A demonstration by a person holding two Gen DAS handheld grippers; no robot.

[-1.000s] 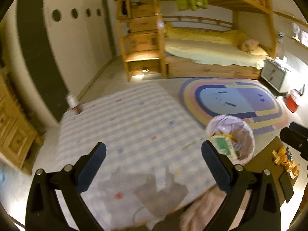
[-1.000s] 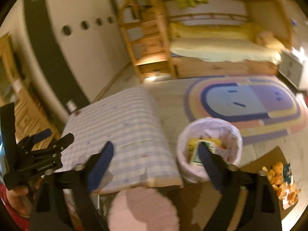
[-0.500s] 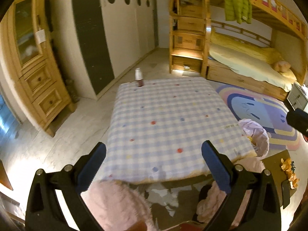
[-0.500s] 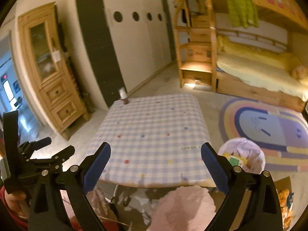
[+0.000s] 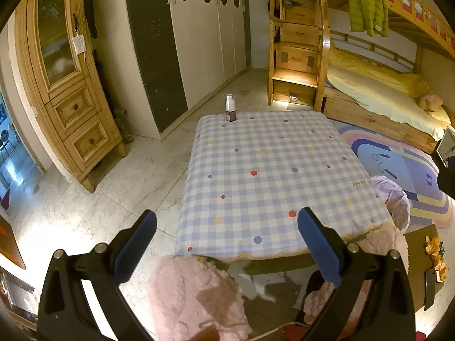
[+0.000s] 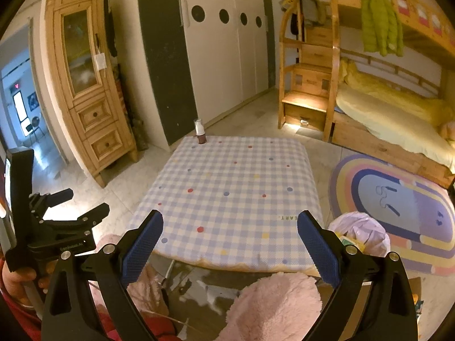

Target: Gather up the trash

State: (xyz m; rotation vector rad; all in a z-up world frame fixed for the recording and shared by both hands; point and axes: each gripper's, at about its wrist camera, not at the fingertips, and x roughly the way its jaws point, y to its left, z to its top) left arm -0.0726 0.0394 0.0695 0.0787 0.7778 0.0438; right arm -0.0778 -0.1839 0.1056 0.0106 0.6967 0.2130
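Indoors, checked table (image 5: 273,176), one bottle (image 5: 230,111), bunk bed (image 6: 392,119) behind.

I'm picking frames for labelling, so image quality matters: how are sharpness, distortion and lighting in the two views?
Left wrist view: sharp, the bottle and table checks crisp; strong fisheye bending of the cabinet; warm light, glare on the floor at left. Right wrist view: equally sharp, same barrel curve, black corners; the doorway is blown out bluish-white, the bed step lit from beneath.
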